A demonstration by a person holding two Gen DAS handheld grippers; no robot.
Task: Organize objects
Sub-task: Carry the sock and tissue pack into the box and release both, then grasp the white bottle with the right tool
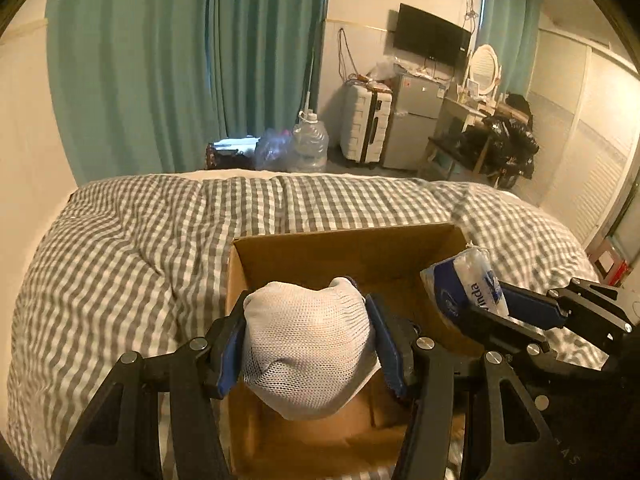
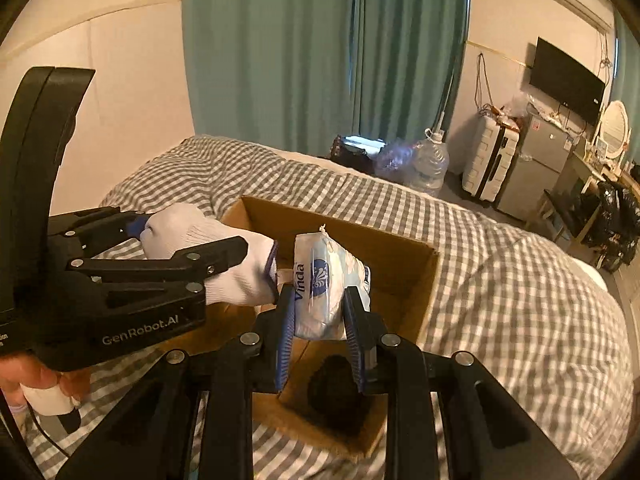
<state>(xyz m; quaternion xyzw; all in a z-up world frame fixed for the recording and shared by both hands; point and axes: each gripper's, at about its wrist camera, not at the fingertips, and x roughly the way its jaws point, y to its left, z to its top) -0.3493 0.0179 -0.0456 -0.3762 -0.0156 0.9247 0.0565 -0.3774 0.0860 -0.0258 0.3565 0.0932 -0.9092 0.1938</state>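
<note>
An open cardboard box (image 1: 320,248) lies on the checked bed; it also shows in the right wrist view (image 2: 412,256). My left gripper (image 1: 308,344) is shut on a white knitted glove (image 1: 308,344) and holds it over the box; the glove also shows in the right wrist view (image 2: 224,256). My right gripper (image 2: 320,320) is shut on a blue and white Vinda tissue pack (image 2: 324,284), held over the box's right part; the pack also shows in the left wrist view (image 1: 468,284). A dark object (image 2: 336,392) lies on the box floor.
The grey and white checked duvet (image 1: 140,260) covers the bed around the box. Beyond the bed stand teal curtains (image 1: 180,60), a water jug (image 1: 308,148), a white suitcase (image 1: 366,128), a small fridge (image 1: 414,120) and a desk with black bags (image 1: 508,140).
</note>
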